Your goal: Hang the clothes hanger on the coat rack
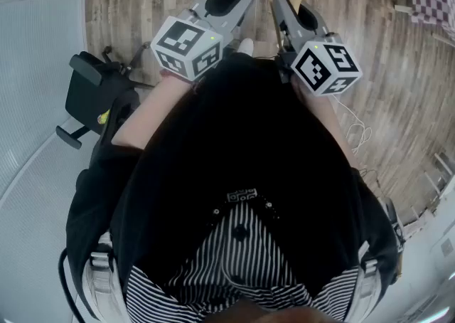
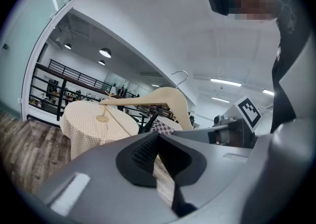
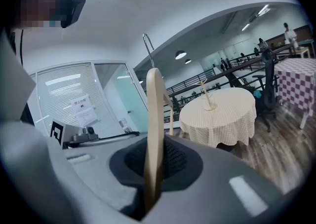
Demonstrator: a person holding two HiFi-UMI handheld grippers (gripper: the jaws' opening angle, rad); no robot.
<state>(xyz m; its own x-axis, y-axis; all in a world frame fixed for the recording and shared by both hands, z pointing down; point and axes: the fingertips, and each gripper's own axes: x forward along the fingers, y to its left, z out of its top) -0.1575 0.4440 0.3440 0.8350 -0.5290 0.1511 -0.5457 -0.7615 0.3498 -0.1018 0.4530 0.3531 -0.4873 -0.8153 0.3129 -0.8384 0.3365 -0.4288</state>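
Right gripper view: right tongs [image 3: 153, 166] are clamped on the wooden hanger [image 3: 154, 109], which is seen edge-on and rises to 12 o'clock with its metal hook [image 3: 147, 50] on top. The grip sits low on the wood, so the hook end is clear. My read is that this leaves the hook free to drop over a peg. Left gripper view: left tongs [image 2: 157, 141] are closed, tips together, with nothing between them. The same hanger shows broadside at their 12 o'clock, one arm reaching toward 9 o'clock and the other running down toward 3 o'clock into the right tongs. The left tongs are just beside the hanger and not touching it as far as I can tell. They are probably on standby to steady it, since one grip is enough for the carry. Head view: both tongs are out in front of the person's torso at 12 o'clock, side by side, with the left marker cube [image 1: 188, 48] and right marker cube [image 1: 327, 65] facing up. Pale hanger wood pokes past the top edge at 1 o'clock, over wooden floor [image 1: 384, 101]. No coat rack is clearly in sight. In the right gripper view a round table [image 3: 232, 119] with a cream cloth sits at 3 o'clock of the hanger, well apart, and carries a small wooden stand [image 3: 207, 97]. That could be the rack, but it is too small to tell. Judgement: the hanger is in carry and not yet hung, and the next move needs the hook lined up with a peg.
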